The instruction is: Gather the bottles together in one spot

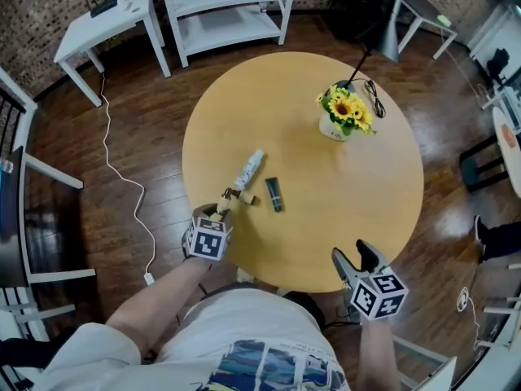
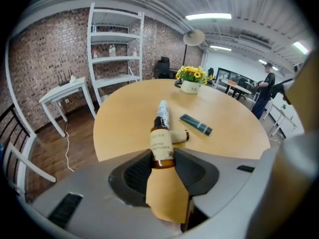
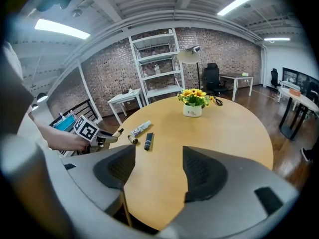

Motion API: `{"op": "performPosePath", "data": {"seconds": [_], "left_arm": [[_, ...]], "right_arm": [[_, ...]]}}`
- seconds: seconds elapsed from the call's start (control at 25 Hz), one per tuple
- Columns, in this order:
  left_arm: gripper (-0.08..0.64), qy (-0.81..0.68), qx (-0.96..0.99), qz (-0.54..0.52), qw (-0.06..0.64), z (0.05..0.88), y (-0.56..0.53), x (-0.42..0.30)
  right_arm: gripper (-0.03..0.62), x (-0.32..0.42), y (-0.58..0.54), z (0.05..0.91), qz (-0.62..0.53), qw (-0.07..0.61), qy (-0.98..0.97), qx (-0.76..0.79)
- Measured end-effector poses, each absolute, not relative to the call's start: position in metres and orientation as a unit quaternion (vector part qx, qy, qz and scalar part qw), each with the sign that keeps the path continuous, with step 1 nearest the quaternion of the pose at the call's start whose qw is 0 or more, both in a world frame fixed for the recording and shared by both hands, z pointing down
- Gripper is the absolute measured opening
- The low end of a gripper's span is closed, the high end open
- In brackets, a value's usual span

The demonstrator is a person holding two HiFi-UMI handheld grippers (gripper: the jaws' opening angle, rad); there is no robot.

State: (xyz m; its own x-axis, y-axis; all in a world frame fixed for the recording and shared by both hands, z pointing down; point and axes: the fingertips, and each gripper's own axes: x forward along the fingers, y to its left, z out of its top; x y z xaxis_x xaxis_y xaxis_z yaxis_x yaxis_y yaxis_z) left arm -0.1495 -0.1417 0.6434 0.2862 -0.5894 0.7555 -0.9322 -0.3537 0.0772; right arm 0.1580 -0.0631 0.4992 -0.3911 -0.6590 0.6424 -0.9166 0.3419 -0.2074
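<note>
Holding the amber bottle (image 2: 161,146) in the left gripper (image 2: 162,166) now. The pads are clamped on its lower body and the neck points out toward the rest of the group. I can't tell whether its base is clear of the table (image 1: 342,210) or dragging on it. It sits near the table's left edge. Just beyond it are the small tan bottle (image 2: 180,136), lying on its side, then the white bottle (image 2: 162,109) and the dark tube (image 2: 196,124).

The right gripper (image 3: 158,171) has its jaws spread with nothing between them. It hangs over the near rim, well apart from the group.

Risks as I see them:
- The grip is only on the bottom end, so the bottle is cantilevered. A quick wrist turn could pivot it in the pads or let it slide out.
- We're close to the edge, so a slip here likely means the floor, not the table.
- The neck leads the move. If I push in too low, it hits the tan bottle, which is round and on its side, so it would roll and scatter the group.
- If I let go with the bottle tilted, it tips over and rolls.

The flower pot (image 1: 340,119) is well clear.
</note>
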Motion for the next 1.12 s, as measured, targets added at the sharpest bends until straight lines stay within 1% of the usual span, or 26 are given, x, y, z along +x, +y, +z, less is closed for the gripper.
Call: {"op": "performPosePath", "data": {"seconds": [0.2,0.24,0.28,0.4,0.52,0.56,0.6,0.8,0.88,0.96,1.0,1.04,1.12], "left_arm": [[0.14,-0.46,0.819,0.277,0.199,0.582,-0.139,-0.101],[0.14,-0.447,0.833,0.269,0.185,0.57,-0.139,-0.088],[0.14,-0.433,0.846,0.261,0.171,0.559,-0.139,-0.073],[0.14,-0.392,0.88,0.237,0.125,0.528,-0.137,-0.031],[0.14,-0.36,0.904,0.219,0.075,0.501,-0.136,0.004],[0.14,-0.351,0.91,0.214,0.06,0.495,-0.134,0.014],[0.14,-0.343,0.915,0.21,0.046,0.49,-0.133,0.023],[0.14,-0.313,0.928,0.201,-0.003,0.48,-0.124,0.052],[0.14,-0.305,0.931,0.2,-0.016,0.48,-0.122,0.058],[0.14,-0.3,0.933,0.199,-0.025,0.481,-0.121,0.062],[0.14,-0.298,0.933,0.199,-0.027,0.481,-0.12,0.063],[0.14,-0.296,0.934,0.198,-0.029,0.482,-0.12,0.065],[0.14,-0.295,0.934,0.2,-0.03,0.483,-0.12,0.066]], "right_arm": [[0.271,0.138,-0.081,0.483,0.29,0.199,-0.803,0.481],[0.247,0.133,-0.086,0.478,0.295,0.188,-0.808,0.474],[0.241,0.127,-0.092,0.472,0.301,0.174,-0.813,0.466],[0.239,0.111,-0.11,0.455,0.322,0.136,-0.825,0.444],[0.239,0.094,-0.126,0.444,0.338,0.115,-0.831,0.427],[0.215,0.09,-0.13,0.441,0.343,0.109,-0.832,0.423],[0.209,0.087,-0.134,0.439,0.348,0.101,-0.832,0.419],[0.209,0.082,-0.147,0.441,0.384,0.071,-0.824,0.41],[0.17,0.083,-0.15,0.442,0.393,0.066,-0.82,0.411],[0.162,0.085,-0.151,0.444,0.398,0.064,-0.818,0.411],[0.131,0.085,-0.151,0.445,0.399,0.064,-0.818,0.41],[0.129,0.086,-0.151,0.446,0.4,0.064,-0.817,0.41],[0.077,0.087,-0.152,0.447,0.4,0.068,-0.814,0.416]]}}
